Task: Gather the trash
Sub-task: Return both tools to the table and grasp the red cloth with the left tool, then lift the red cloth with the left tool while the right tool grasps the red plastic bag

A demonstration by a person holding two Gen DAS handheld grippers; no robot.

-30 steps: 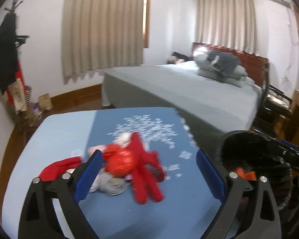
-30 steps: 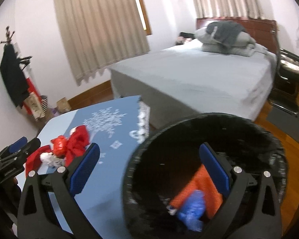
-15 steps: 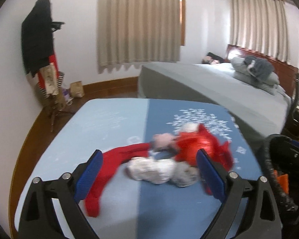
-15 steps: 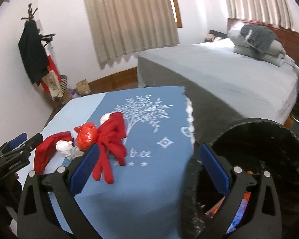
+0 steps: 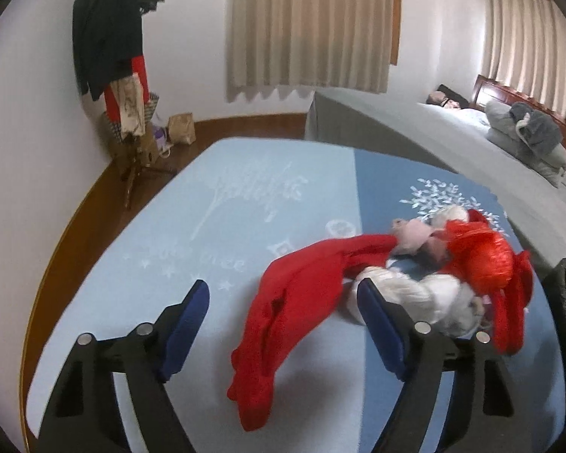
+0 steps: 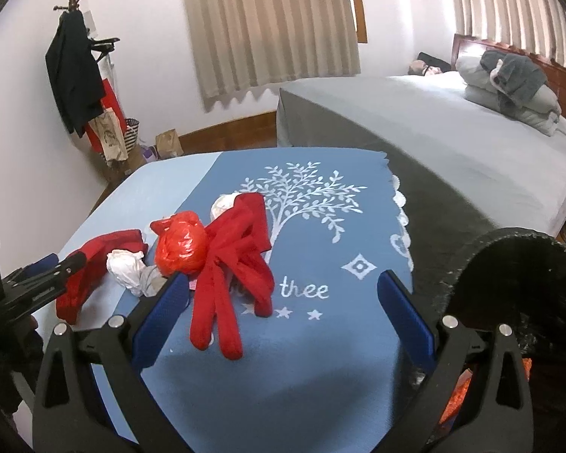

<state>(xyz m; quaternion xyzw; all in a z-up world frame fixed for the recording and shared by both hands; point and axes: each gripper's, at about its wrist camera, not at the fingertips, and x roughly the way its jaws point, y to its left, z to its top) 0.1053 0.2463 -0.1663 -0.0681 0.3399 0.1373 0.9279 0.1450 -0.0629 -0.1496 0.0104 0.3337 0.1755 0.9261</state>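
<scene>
A pile lies on the blue tablecloth point(image 6: 320, 339): a crumpled red plastic bag point(image 6: 181, 245), white crumpled paper point(image 6: 128, 270), red gloves point(image 6: 237, 260) and a red cloth point(image 5: 294, 302). The pile shows in the left wrist view too, with the red bag point(image 5: 483, 260) and white paper point(image 5: 430, 298). My left gripper point(image 5: 283, 321) is open and empty, low over the red cloth. My right gripper point(image 6: 283, 313) is open and empty, just in front of the red gloves. A black-lined trash bin point(image 6: 517, 294) stands at the right, with orange trash inside.
A grey bed point(image 6: 452, 139) with folded bedding stands behind the table. A coat rack point(image 5: 109, 56) with dark clothes and bags stands at the left wall. Curtains cover the windows. The wooden floor point(image 5: 94, 196) shows left of the table.
Both grippers have swung left, away from the bin. The left gripper now sits lower and closer over the red cloth. The right gripper now faces the pile, with the bin at its right edge.
</scene>
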